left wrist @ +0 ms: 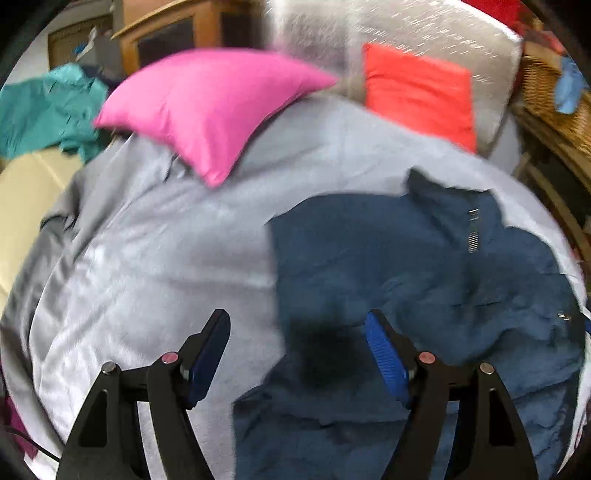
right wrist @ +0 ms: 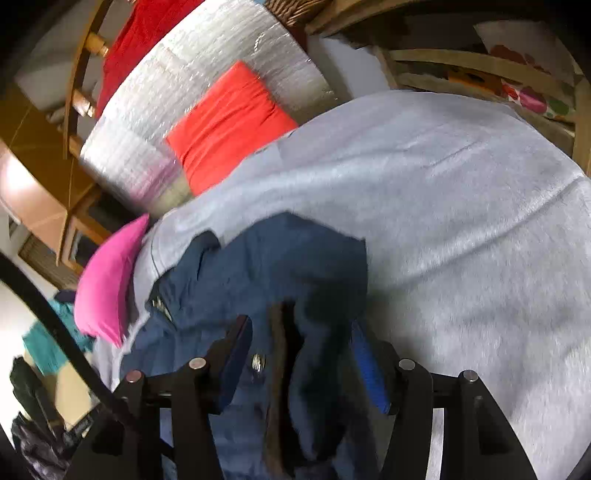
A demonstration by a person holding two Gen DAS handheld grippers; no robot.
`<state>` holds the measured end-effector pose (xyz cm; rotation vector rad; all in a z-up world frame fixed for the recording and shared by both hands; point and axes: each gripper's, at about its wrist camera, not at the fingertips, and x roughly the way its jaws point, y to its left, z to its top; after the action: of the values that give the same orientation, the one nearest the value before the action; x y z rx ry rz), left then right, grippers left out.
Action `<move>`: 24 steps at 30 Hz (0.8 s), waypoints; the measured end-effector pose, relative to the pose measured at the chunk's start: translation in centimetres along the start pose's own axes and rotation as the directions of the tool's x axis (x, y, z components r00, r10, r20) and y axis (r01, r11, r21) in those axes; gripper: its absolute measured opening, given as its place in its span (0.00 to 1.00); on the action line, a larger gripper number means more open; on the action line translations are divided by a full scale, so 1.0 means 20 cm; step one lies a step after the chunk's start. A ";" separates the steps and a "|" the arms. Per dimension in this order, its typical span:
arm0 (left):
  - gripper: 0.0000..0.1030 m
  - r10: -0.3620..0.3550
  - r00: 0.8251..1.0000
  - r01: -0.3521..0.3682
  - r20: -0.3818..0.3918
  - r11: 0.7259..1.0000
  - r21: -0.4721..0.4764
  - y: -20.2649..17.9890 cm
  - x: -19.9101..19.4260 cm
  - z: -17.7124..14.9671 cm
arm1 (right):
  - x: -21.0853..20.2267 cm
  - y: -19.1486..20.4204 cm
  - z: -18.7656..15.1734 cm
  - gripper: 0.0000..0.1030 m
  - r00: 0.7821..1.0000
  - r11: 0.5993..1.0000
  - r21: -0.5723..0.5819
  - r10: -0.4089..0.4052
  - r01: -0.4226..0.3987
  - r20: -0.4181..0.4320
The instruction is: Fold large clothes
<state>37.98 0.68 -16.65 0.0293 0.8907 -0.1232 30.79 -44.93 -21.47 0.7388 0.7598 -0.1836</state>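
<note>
Right gripper (right wrist: 301, 354): a bunched fold of the dark blue jacket (right wrist: 273, 266) hangs between its parted fingers; grip not confirmed. Left gripper (left wrist: 297, 350): released, empty, over the jacket's left edge. The jacket lies crumpled mid-bed on the grey cover (right wrist: 461, 192), extending toward the pillows.

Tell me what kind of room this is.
Probably a bedroom at home: a bed under a grey cover, a pink cushion and an orange cushion on it, wooden furniture behind.
</note>
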 end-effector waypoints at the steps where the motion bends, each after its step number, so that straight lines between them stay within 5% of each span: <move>1: 0.75 -0.021 1.000 0.021 0.013 1.000 0.015 -0.03 -0.01 0.00 | -0.01 -0.01 0.03 0.57 1.000 1.000 0.014 0.011 -0.011 0.002; 8: 0.75 -0.074 0.997 0.077 -0.026 0.985 0.157 -0.29 0.08 -0.02 | 0.14 -0.07 0.22 0.58 0.997 0.995 0.068 0.077 -0.076 -0.005; 14: 0.75 -0.075 0.984 0.098 -0.160 0.984 0.146 -0.31 0.25 -0.07 | 0.38 -0.05 0.29 0.67 0.993 0.999 0.035 0.030 -0.026 -0.114; 17: 0.75 -0.064 0.986 0.089 -0.152 0.983 0.161 -0.32 0.25 -0.06 | 0.41 0.03 0.27 0.33 0.991 0.996 -0.084 -0.023 0.012 -0.135; 24: 0.75 -0.056 0.991 0.072 -0.119 0.989 0.130 -0.31 0.22 -0.01 | 0.28 0.22 0.24 0.24 0.997 0.967 -0.245 -0.071 0.064 -0.018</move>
<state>39.79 -5.81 -20.04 0.1347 0.9979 -0.2437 39.30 -44.19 -20.55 0.4828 0.8169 -0.1391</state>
